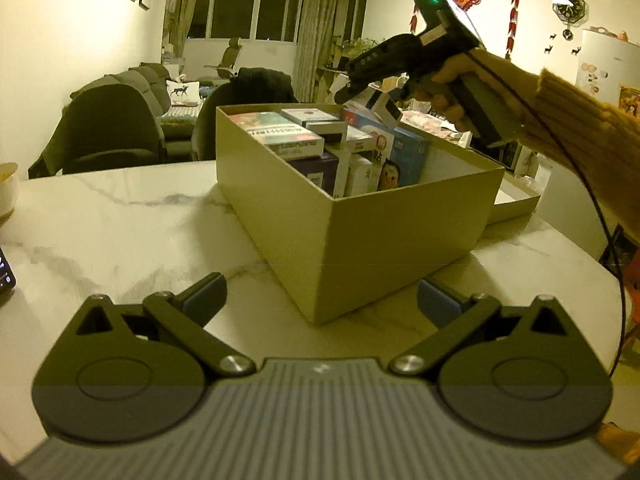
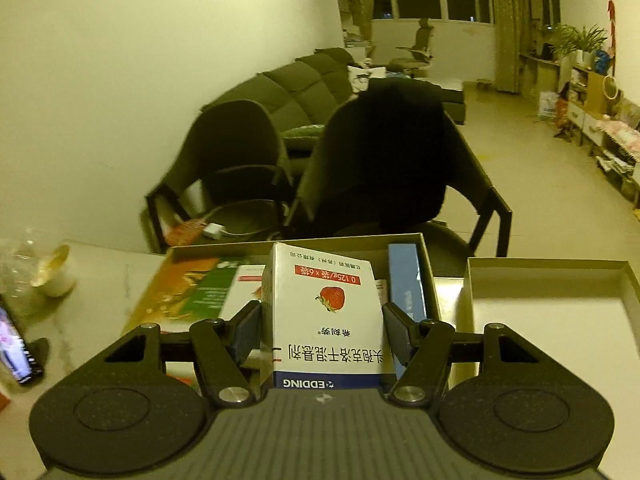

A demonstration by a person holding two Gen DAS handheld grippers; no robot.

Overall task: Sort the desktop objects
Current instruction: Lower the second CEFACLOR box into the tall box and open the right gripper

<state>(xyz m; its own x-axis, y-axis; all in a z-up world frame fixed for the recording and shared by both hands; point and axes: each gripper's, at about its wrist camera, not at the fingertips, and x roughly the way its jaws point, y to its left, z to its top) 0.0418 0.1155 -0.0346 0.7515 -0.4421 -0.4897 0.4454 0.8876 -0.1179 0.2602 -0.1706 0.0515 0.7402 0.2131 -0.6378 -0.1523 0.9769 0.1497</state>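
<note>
A tan cardboard box (image 1: 360, 240) stands on the marble table, holding several packaged boxes. My left gripper (image 1: 320, 294) hovers low over the table in front of the box's near corner, open and empty. In the left wrist view my right gripper (image 1: 362, 80) hangs above the box's far side, held by a hand in a knitted sleeve. In the right wrist view my right gripper (image 2: 322, 332) is shut on a white medicine box with a strawberry picture (image 2: 324, 316), held over the open tan box (image 2: 224, 246). A blue box (image 2: 406, 284) stands upright inside at the right.
The box's lid (image 2: 552, 304) lies open side up to the right of the box. A white cup (image 2: 54, 276) and a phone (image 2: 16, 350) sit at the table's left. Two dark chairs (image 2: 384, 164) stand behind the table.
</note>
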